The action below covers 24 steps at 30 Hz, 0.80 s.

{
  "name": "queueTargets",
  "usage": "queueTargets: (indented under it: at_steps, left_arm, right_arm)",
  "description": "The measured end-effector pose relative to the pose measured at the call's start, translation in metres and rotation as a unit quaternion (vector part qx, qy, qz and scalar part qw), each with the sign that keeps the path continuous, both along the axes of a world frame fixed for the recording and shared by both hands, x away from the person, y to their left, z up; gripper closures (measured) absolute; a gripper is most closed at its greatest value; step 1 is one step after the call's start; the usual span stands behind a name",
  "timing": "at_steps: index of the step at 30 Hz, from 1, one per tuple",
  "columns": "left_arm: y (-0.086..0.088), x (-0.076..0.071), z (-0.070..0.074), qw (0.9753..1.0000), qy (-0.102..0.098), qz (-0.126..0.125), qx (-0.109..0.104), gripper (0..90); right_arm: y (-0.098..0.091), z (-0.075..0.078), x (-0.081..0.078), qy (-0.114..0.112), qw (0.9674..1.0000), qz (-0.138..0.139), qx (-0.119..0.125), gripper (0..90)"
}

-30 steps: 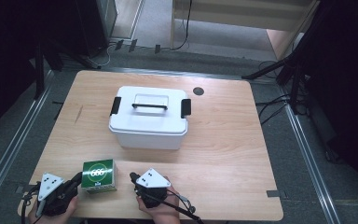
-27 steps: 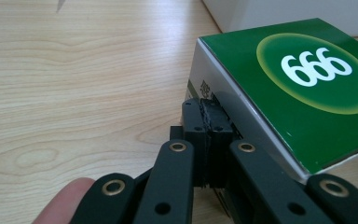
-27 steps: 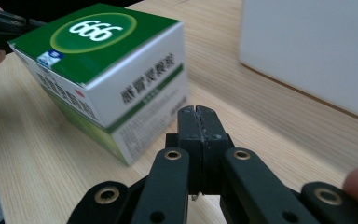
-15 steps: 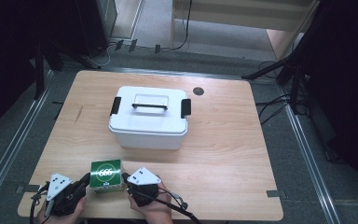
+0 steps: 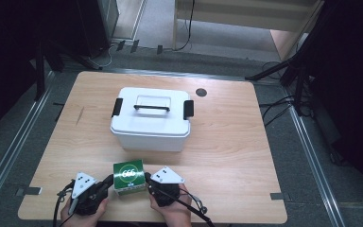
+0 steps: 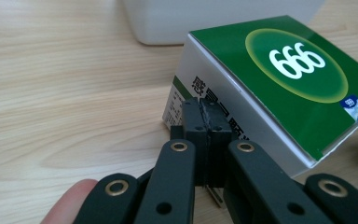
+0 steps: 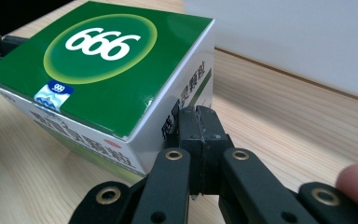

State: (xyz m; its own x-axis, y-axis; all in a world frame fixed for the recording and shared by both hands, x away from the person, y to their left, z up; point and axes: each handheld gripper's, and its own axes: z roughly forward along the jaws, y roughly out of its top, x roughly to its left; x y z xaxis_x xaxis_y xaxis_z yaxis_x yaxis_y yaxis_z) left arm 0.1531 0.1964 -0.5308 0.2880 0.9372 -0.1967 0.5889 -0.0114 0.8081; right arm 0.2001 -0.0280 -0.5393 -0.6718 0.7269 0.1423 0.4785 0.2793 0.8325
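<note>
Pressing closed left gripper (image 5: 108,181) and right gripper (image 5: 147,179) against green box (image 5: 129,176)

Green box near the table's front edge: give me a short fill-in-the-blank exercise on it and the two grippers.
1. The green box carries the white number ____ on its top.
2. It sits between the left gripper and the ____ gripper.
3. The fingers of both grippers are ____, with nothing between them.
4. Behind the box stands a ____ bin with a black handle.

Missing words: 666; right; shut; white
</note>
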Motion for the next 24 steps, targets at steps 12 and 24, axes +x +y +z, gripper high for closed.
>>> queueTargets:
  at_steps: [12, 24]
  left_arm:
    - [-0.034, 0.015, 0.005, 0.9995, -0.001, -0.033, -0.005, 90.0]
    - [-0.063, 0.019, 0.001, 0.9981, 0.008, -0.06, -0.011, 90.0]
  right_arm:
    - [-0.038, 0.002, -0.007, 0.001, 0.9995, -0.032, -0.006, 90.0]
    - [-0.069, 0.005, -0.011, 0.01, 0.9983, -0.056, -0.014, 90.0]
